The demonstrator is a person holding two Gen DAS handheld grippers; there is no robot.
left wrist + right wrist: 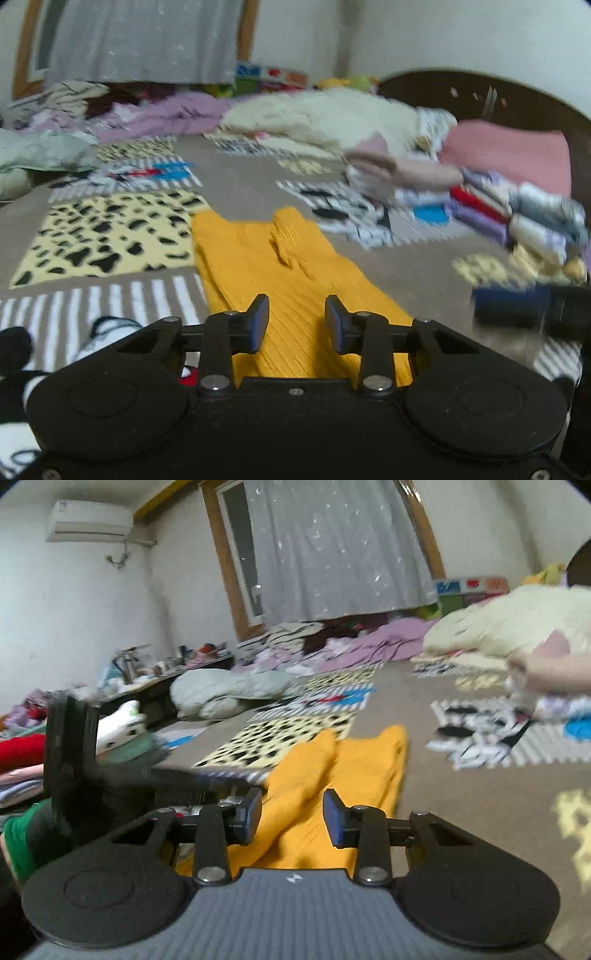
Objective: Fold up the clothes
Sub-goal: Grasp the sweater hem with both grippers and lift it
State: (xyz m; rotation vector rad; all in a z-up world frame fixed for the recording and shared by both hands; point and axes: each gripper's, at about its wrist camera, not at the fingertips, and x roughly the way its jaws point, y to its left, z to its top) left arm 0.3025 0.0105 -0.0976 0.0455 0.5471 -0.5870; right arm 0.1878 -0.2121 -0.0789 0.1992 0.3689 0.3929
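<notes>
A yellow ribbed knit garment (280, 266) is seen spread flat on a patterned bedspread (236, 184), lengthwise away from both cameras, with a small fold raised near its middle. The left claw (297, 323) is held with its jaws apart directly above the near end of the garment; nothing is gripped between them, and whether the pads touch the fabric cannot be told. In the right wrist view the same garment (332, 775) is seen just ahead of and beneath the right claw (291, 819), whose jaws are likewise apart and empty. The left claw's body (74, 760) is seen to the left of the garment there. A stack of folded clothes (491, 199) is placed towards the right edge of the bed, well apart from the garment, and a heap of unfolded laundry (177, 110) is piled along the far edge.
</notes>
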